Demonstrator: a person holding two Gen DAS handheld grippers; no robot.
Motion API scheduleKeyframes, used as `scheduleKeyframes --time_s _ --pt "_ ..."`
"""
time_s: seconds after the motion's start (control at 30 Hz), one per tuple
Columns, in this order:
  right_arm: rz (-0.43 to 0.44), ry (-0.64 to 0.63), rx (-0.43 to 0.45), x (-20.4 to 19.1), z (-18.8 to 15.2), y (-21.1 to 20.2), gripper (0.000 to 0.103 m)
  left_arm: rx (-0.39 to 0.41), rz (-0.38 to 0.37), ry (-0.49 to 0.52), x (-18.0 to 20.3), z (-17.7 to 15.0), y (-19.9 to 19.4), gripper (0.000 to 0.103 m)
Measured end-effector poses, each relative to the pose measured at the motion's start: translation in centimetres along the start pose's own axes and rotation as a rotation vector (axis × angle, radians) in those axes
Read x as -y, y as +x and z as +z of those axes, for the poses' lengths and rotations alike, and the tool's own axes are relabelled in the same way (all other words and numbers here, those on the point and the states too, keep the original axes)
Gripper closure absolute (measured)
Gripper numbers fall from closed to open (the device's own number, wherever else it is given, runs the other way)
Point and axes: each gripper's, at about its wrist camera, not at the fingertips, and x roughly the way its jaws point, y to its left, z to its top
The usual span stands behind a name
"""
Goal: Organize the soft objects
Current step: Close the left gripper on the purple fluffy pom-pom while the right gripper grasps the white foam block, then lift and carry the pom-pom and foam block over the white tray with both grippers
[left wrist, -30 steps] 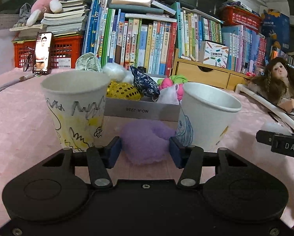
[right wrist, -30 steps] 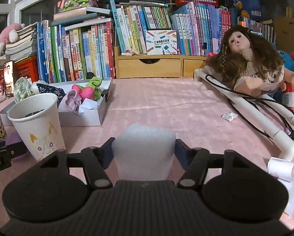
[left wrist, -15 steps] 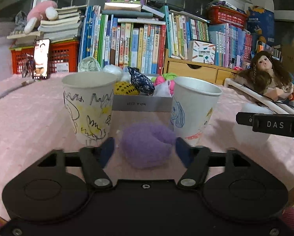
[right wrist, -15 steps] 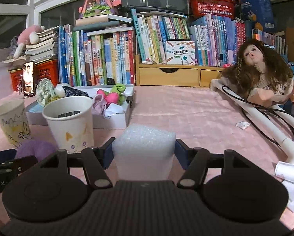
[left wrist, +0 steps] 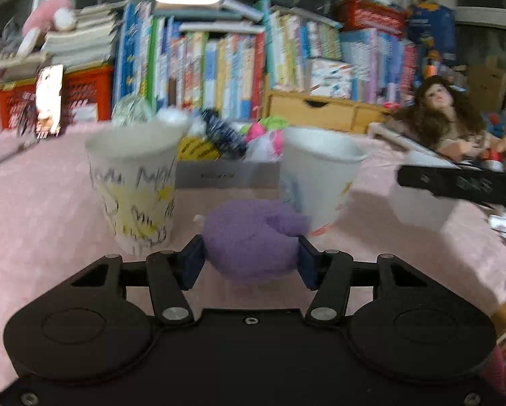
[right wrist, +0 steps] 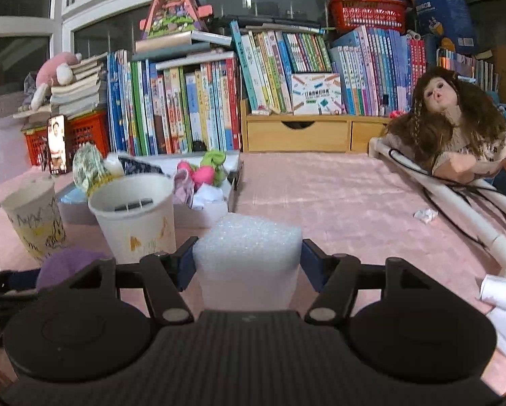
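My left gripper [left wrist: 251, 258] is shut on a purple fuzzy ball [left wrist: 253, 240], held above the pink tablecloth in front of two paper cups. The scribbled cup [left wrist: 134, 186] stands left of it, the plain cup [left wrist: 315, 176] right. My right gripper [right wrist: 247, 258] is shut on a white foam block [right wrist: 247, 260], just right of the plain cup [right wrist: 134, 215]. The purple ball also shows at the left of the right wrist view [right wrist: 67, 265]. A white box [right wrist: 205, 209] of soft toys and cloths sits behind the cups.
A doll [right wrist: 455, 135] lies at the right on white pipes with black cables [right wrist: 472, 209]. Book rows [right wrist: 202, 101], a wooden drawer unit [right wrist: 303, 133] and red baskets [right wrist: 80, 135] line the back. Paper scraps [right wrist: 499, 291] lie at the right.
Both grippers have risen and pulled back with their objects held; the cups now look lower and farther. The left view is blurred by motion.
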Motion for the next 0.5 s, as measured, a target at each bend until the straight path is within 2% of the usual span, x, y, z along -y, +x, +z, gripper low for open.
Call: scheduleKeyframes --time_s 0.27,0.4,0.5 --pt "0.033 0.012 0.064 0.6 4.5 -0.4 0.036 0.112 -0.077 0.041 -1.2 5.2 -5.2 0.049" --pt "0.082 0.038 0.053 0.6 7.3 0.6 0.036 0.142 -0.075 0.063 -2.7 9.2 -5.7 0.049" --pt "0.125 0.040 0.039 0.1 9.2 1.7 0.036 0.133 -0.075 0.062 -4.1 12.0 -4.9 0.049"
